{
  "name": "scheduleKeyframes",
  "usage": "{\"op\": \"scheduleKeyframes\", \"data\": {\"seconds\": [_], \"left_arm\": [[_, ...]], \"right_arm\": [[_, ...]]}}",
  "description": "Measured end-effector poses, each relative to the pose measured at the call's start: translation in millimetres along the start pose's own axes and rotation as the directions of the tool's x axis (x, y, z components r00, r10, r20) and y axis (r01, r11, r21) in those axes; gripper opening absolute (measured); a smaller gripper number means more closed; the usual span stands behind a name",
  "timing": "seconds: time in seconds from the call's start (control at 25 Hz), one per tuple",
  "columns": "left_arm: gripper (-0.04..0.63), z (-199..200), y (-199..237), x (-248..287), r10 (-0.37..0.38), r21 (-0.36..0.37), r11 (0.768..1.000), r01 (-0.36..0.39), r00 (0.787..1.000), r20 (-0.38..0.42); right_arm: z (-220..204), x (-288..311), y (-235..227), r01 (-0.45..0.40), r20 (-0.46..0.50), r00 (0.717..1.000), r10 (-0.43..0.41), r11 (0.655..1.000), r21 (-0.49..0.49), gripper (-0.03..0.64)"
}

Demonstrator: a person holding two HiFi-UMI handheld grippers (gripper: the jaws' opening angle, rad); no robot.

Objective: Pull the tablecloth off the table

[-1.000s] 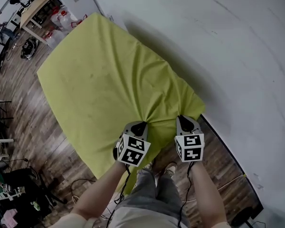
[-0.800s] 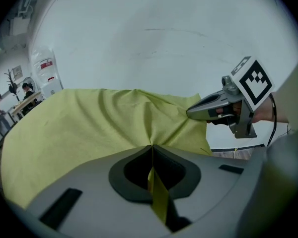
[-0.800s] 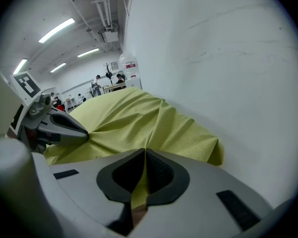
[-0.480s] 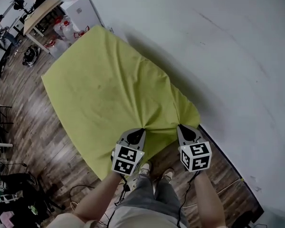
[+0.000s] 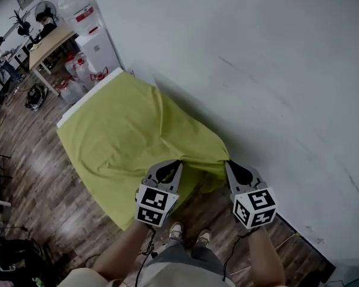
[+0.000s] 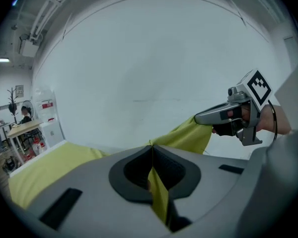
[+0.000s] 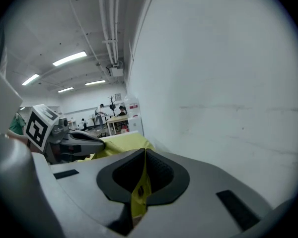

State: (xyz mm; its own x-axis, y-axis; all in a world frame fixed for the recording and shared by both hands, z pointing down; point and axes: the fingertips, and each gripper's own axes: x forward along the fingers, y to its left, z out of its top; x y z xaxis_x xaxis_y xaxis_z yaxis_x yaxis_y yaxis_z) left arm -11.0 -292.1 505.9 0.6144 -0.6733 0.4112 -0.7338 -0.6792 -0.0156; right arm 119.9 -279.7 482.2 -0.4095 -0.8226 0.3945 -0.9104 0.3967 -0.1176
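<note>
Ceiling strip lights (image 7: 69, 58) give bright, even light; both gripper views bulge fisheye, with black vignetted corners.

The tabletop (image 5: 88, 95) stands on a wooden plank floor (image 5: 42, 178), with its right long edge close beside a white wall (image 5: 239, 52). A yellow-green tablecloth (image 5: 125, 133) lies directly on it and covers nearly all of it. Only a narrow white strip of the tabletop is bare, along the far edge. The cloth drapes down over the left long edge. Toward the near edge it is gathered into folds and lifted clear of the tabletop, drawn up at two points.
</note>
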Motion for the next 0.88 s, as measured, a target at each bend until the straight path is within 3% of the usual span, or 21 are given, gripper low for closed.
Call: {"op": "scheduleKeyframes", "data": {"seconds": [0.24,0.44,0.64,0.88], "left_arm": [[0.023,105,-22,-24,-0.050,0.095,0.995,0.036,0.987,0.149],[0.025,174,-46,-43,-0.120,0.184,0.980,0.075,0.962,0.247],[0.025,224,-85,-73,-0.206,0.269,0.956,0.117,0.920,0.332],[0.025,270,-128,-105,-0.316,0.341,0.923,0.175,0.853,0.416]], "right_arm": [[92,-72,-4,0.074,0.176,0.982,-0.066,0.996,-0.039,0.032],[154,-133,-3,0.140,0.324,0.940,-0.109,0.987,-0.075,0.032],[191,-204,11,0.222,0.429,0.890,-0.155,0.969,-0.110,0.032],[216,-276,27,0.316,0.524,0.825,-0.213,0.942,-0.114,0.032]]}}
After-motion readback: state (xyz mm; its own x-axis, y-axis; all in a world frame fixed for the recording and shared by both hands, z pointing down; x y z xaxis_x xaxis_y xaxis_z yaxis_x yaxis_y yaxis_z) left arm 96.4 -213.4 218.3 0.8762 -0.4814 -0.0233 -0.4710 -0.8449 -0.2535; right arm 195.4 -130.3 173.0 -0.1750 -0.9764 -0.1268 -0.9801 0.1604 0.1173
